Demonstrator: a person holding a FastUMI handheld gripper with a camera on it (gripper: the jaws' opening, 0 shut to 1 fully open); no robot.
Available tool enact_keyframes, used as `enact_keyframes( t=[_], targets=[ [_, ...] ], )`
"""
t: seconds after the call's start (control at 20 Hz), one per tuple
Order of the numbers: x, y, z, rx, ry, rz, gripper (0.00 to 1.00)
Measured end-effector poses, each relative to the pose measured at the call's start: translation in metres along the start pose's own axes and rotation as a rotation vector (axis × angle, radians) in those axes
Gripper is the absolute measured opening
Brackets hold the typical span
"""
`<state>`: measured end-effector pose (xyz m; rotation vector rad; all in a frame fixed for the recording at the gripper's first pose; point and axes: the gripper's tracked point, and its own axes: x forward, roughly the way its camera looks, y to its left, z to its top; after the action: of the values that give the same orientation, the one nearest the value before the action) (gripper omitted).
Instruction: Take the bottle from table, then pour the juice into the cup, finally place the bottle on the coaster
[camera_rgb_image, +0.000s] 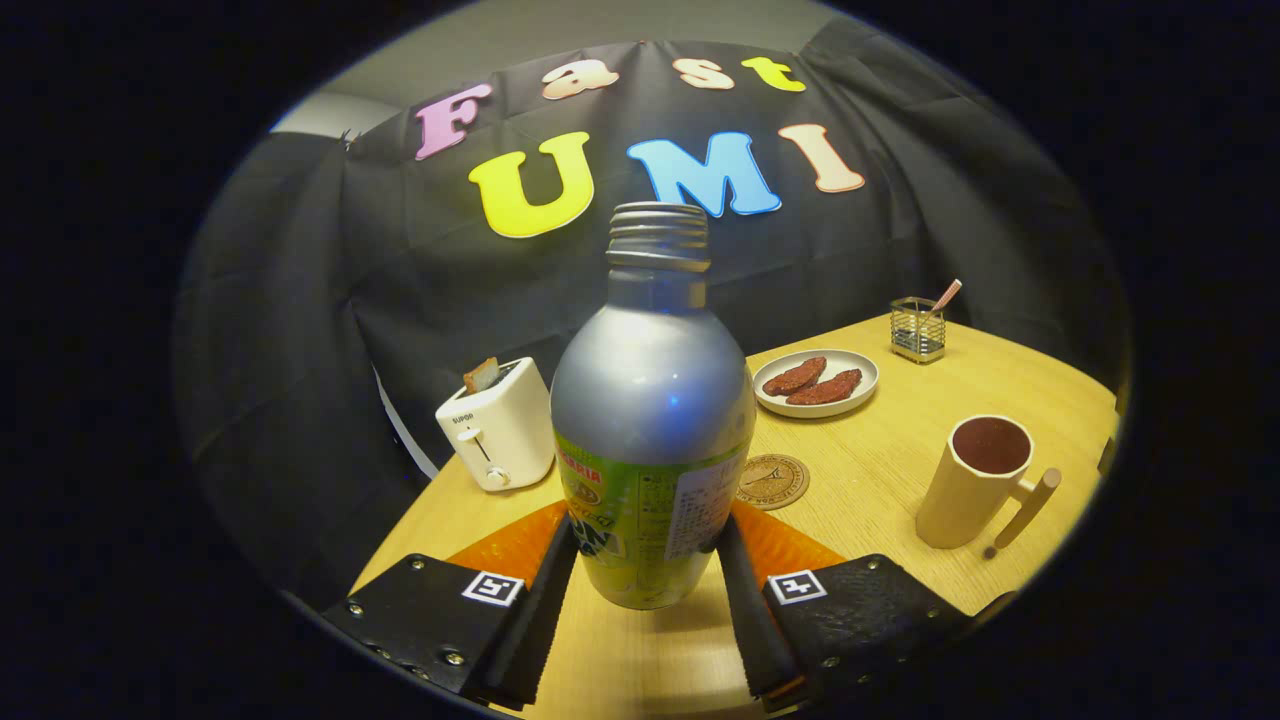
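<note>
A silver bottle (650, 400) with a green label and an open threaded neck stands upright between my fingers. My gripper (648, 535) is shut on its lower body, one finger pressing on each side. Its base looks slightly off the wooden table (880, 480). A round brown coaster (772, 481) lies on the table just beyond the bottle, to its right. Farther right stands a cream cup (975, 485) with a wooden handle and dark liquid inside.
A white toaster (495, 425) with a slice of bread stands beyond the bottle on the left. A plate (815, 403) with two dark pieces of food sits behind the coaster. A wire holder (918, 330) with a utensil is at the back.
</note>
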<state>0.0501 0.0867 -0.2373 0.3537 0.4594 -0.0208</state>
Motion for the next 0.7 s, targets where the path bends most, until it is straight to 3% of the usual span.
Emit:
enact_keyframes(
  t=[0.45,0.7],
  targets=[
    [-0.003,-0.032,0.017,0.285,-0.023,0.033,0.74],
    [0.001,-0.063,0.004,0.393,0.014,0.006,0.74]
  ],
)
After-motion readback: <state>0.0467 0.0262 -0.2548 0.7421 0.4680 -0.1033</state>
